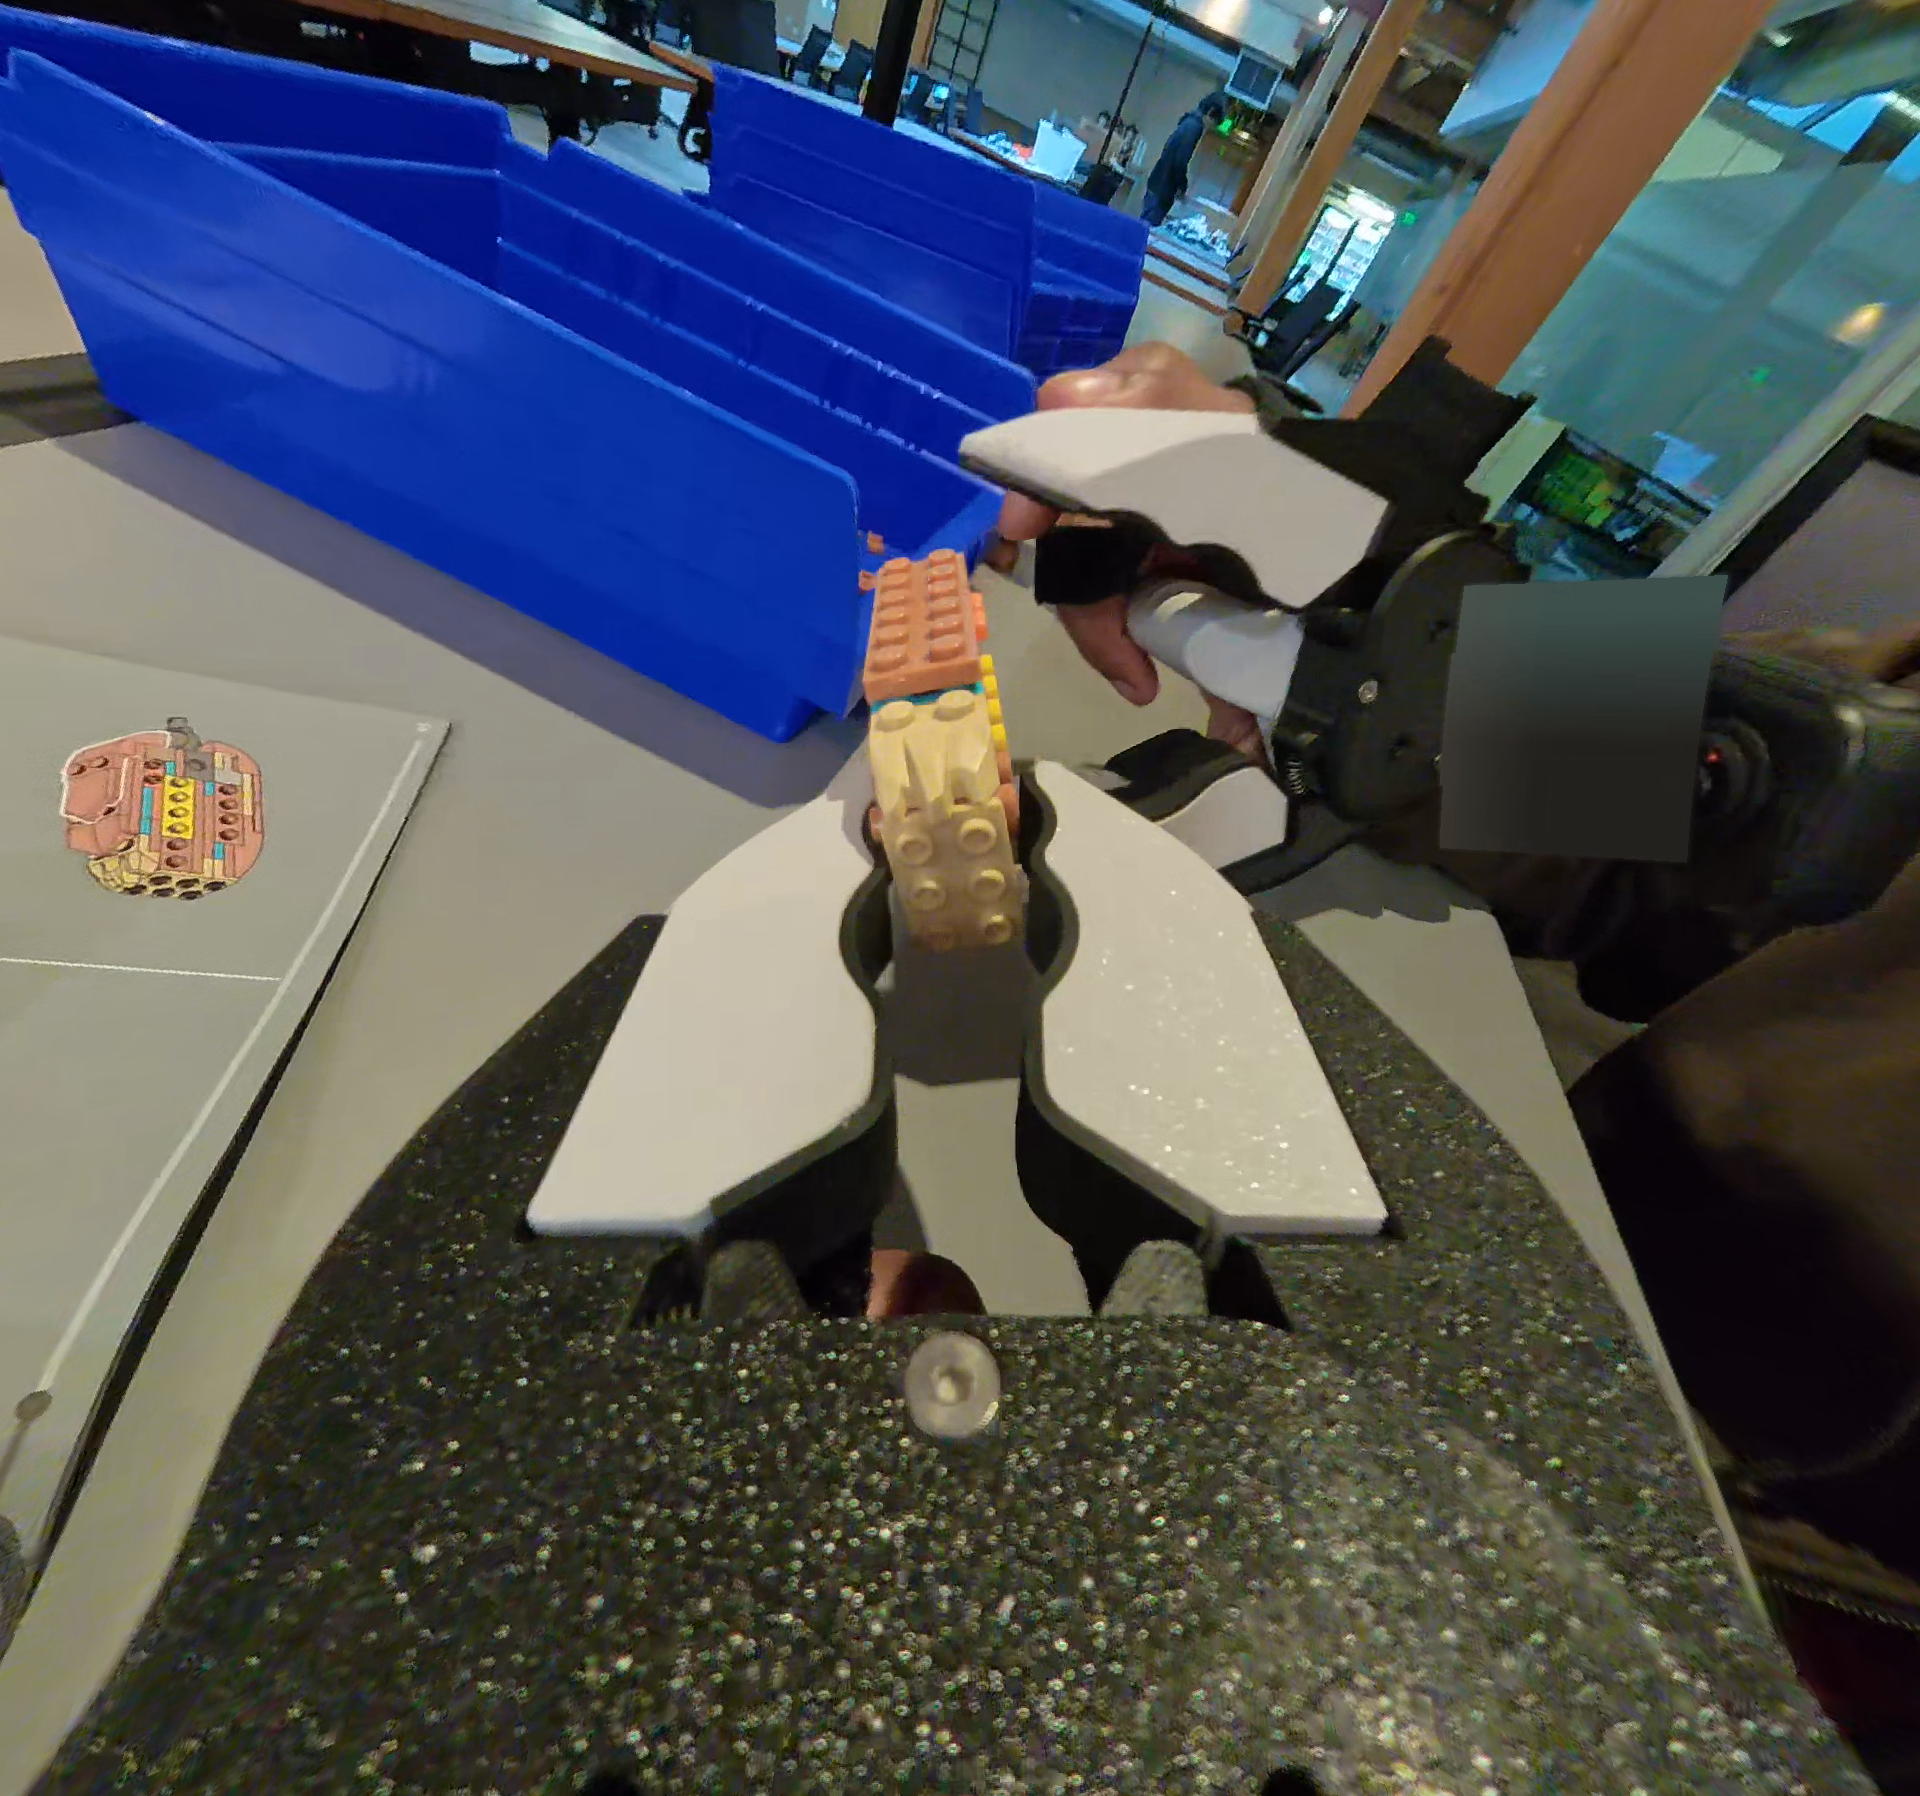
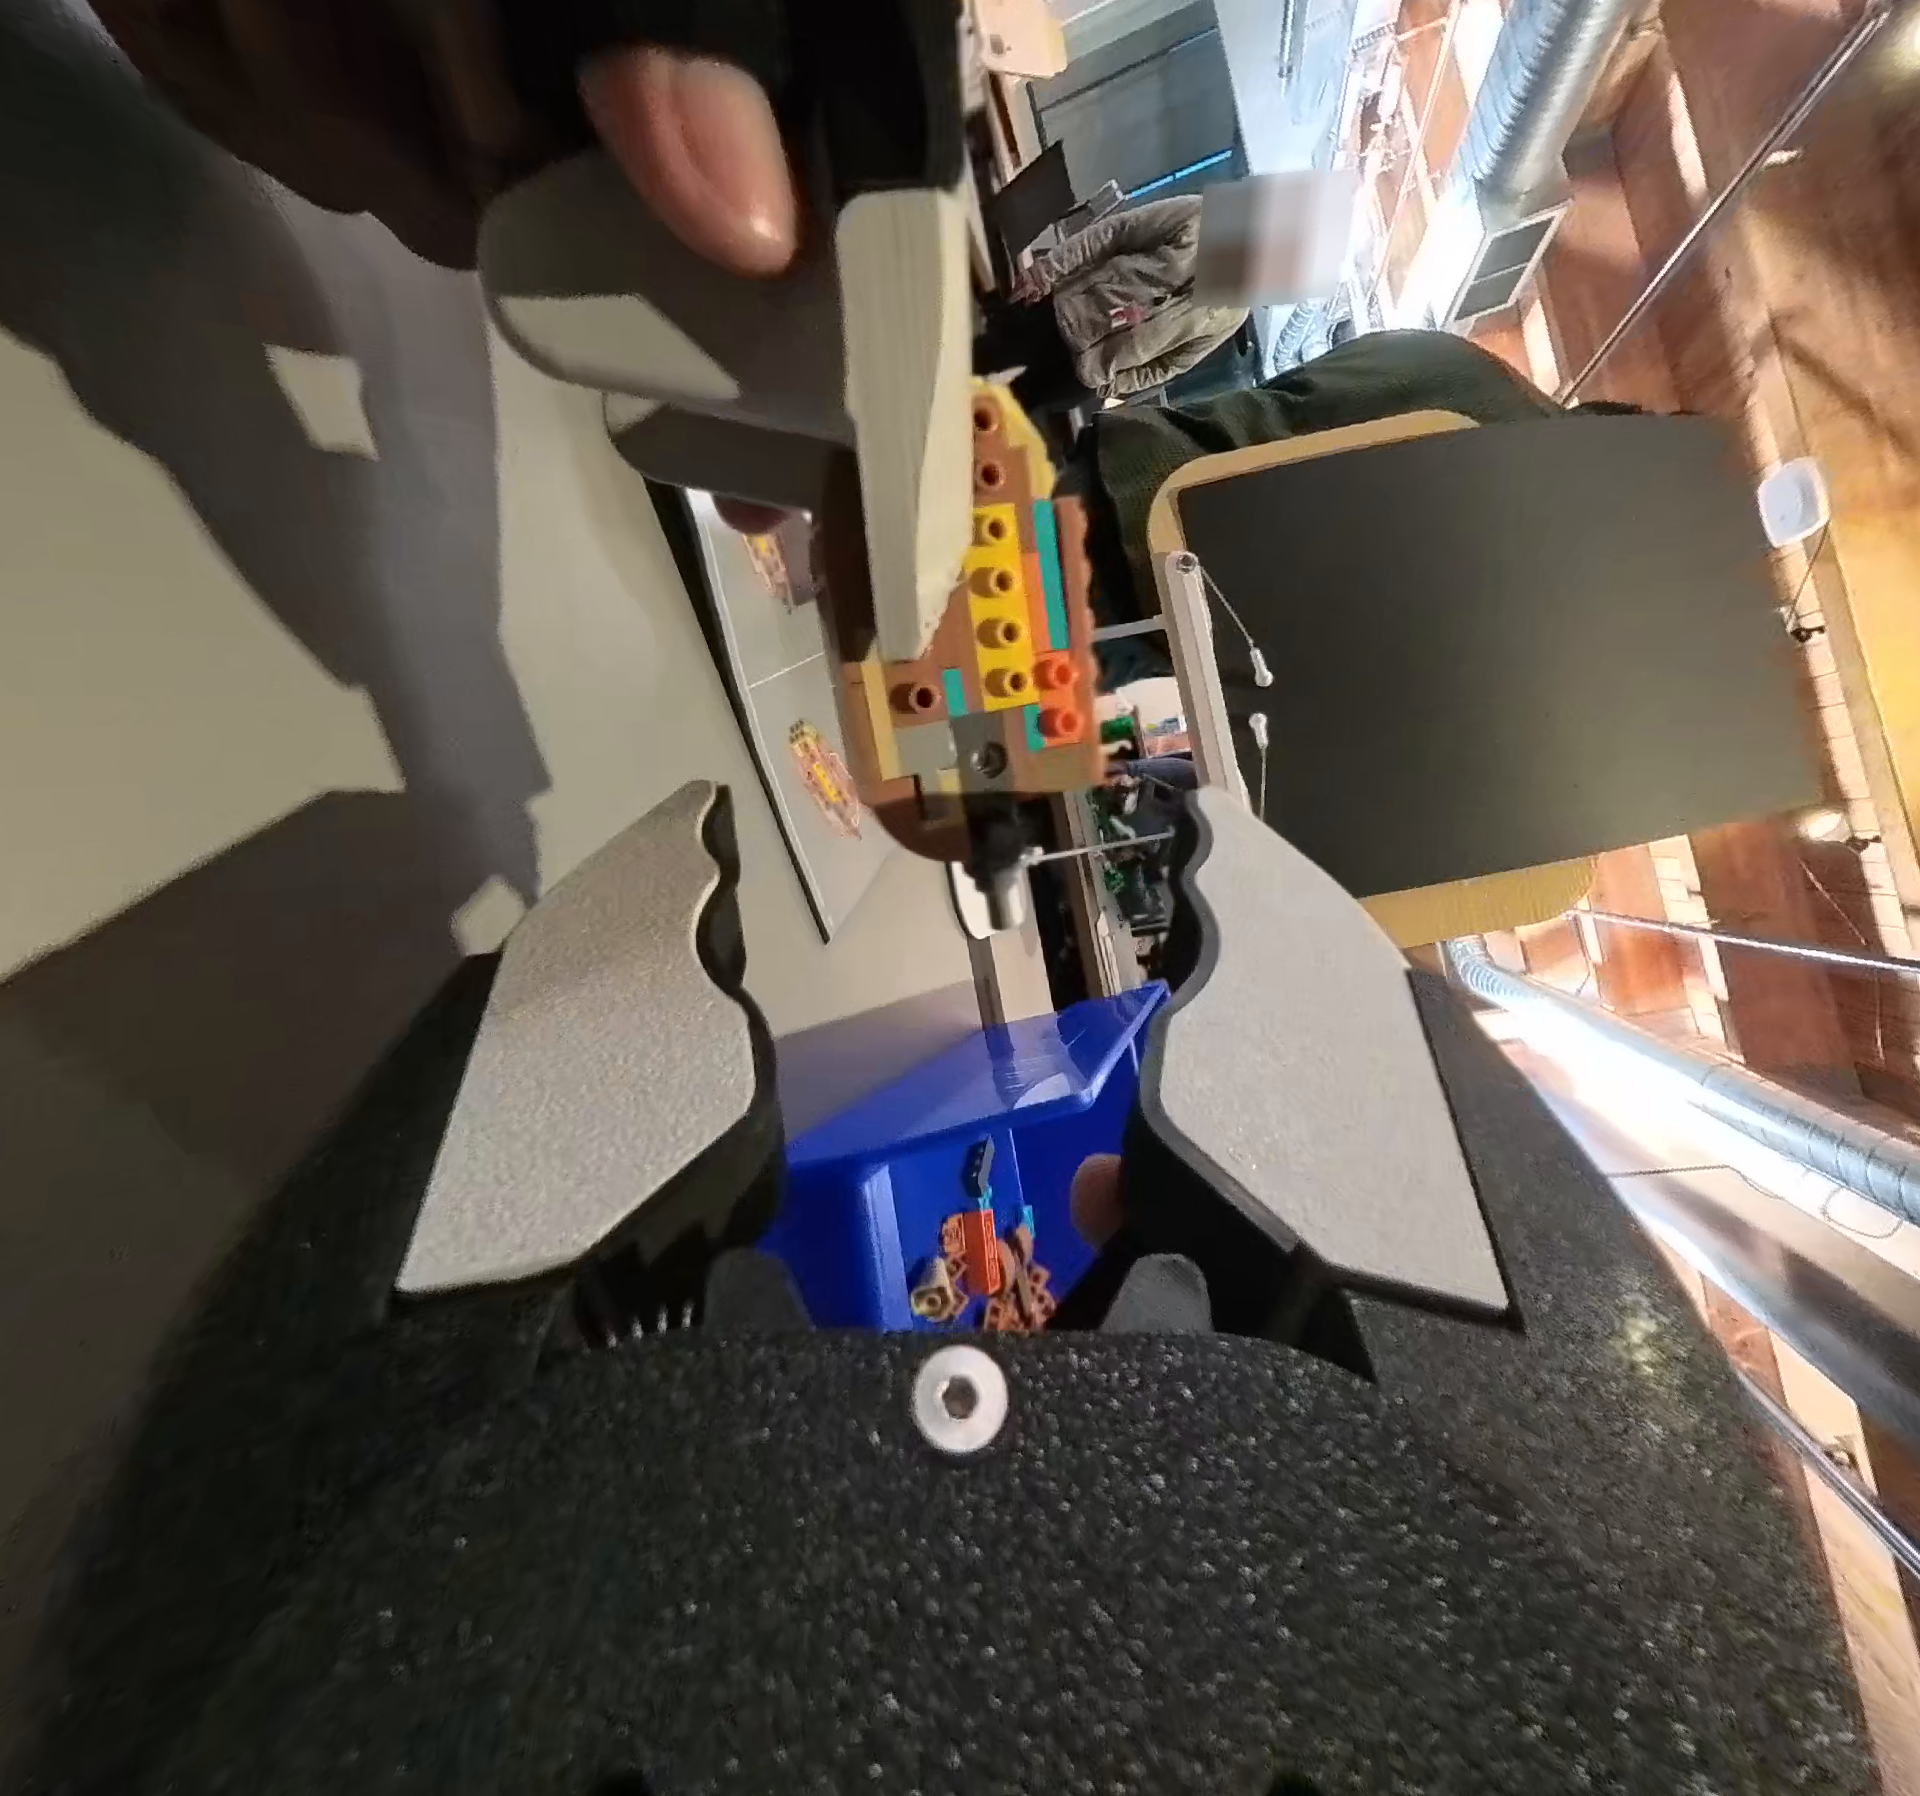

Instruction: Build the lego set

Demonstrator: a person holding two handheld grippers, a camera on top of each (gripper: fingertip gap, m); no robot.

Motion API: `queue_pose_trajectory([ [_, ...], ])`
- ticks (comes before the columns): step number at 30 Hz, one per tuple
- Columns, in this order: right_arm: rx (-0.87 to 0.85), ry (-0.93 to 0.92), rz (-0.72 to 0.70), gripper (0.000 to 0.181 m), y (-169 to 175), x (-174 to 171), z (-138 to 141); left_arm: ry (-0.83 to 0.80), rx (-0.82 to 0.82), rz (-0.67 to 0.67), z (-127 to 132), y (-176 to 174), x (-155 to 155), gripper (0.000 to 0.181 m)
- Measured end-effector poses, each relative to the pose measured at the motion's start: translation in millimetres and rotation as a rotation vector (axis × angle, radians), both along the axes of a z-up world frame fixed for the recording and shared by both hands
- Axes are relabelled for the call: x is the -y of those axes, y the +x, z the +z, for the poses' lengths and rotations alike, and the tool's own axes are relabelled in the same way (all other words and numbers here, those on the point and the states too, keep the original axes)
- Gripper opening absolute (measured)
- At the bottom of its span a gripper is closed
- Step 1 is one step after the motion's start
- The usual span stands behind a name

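- The left gripper has its jaws pinched on the tan lower end of the lego model, which is held in the air above the grey table; the model stands up out of the fingertips, tan studs towards the camera, salmon-brown plate at the top, yellow and teal edges on its right side.
- The right gripper has its jaws spread wide with nothing between them; in its own view the model hangs just beyond the fingertips, apart from them, with a small grey and black peg pointing back at the gap.
- Seen from the left wrist, the right gripper sits just to the right of the model's top, and a person's fingers are wrapped round its white fingers.
- Just behind the model is the open end of a blue bin (small orange and brown pieces lie inside); more blue bins stand in a row behind it, closing off the far side.
- To the left, a flat instruction sheet carries a printed picture of the model; no writing on it can be read.
- The table in front of the bins lies bare between the sheet and the grippers.
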State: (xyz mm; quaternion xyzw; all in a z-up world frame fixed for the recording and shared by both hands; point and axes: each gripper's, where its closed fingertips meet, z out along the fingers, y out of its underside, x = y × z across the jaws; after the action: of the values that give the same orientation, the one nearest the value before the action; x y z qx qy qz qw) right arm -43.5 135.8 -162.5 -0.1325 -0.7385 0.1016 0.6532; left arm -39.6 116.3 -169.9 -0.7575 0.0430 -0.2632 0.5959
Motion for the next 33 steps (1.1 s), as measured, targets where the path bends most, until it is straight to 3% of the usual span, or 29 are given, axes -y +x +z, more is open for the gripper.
queue_pose_trajectory([
  [7,-0.001,-0.025,0.013,0.079,0,1,1,-0.002,-0.213,0.043,-6,0,-1,0.022],
  [16,-0.003,-0.211,0.099,0.081,5,4,12,0.048,0.245,-0.083,17,0,7,0.022],
  [23,-0.013,-0.291,0.154,0.083,7,5,17,0.052,0.292,-0.121,19,2,10,0.022],
  [25,-0.015,-0.299,0.166,0.083,8,5,19,0.034,0.240,-0.105,16,1,10,0.022],
  [28,0.009,-0.366,0.209,0.083,11,7,20,0.011,-0.029,-0.047,5,-3,9,0.022],
  [33,0.123,-0.750,0.295,0.071,15,6,29,0.059,-0.428,-0.003,0,-2,10,0.022],
])
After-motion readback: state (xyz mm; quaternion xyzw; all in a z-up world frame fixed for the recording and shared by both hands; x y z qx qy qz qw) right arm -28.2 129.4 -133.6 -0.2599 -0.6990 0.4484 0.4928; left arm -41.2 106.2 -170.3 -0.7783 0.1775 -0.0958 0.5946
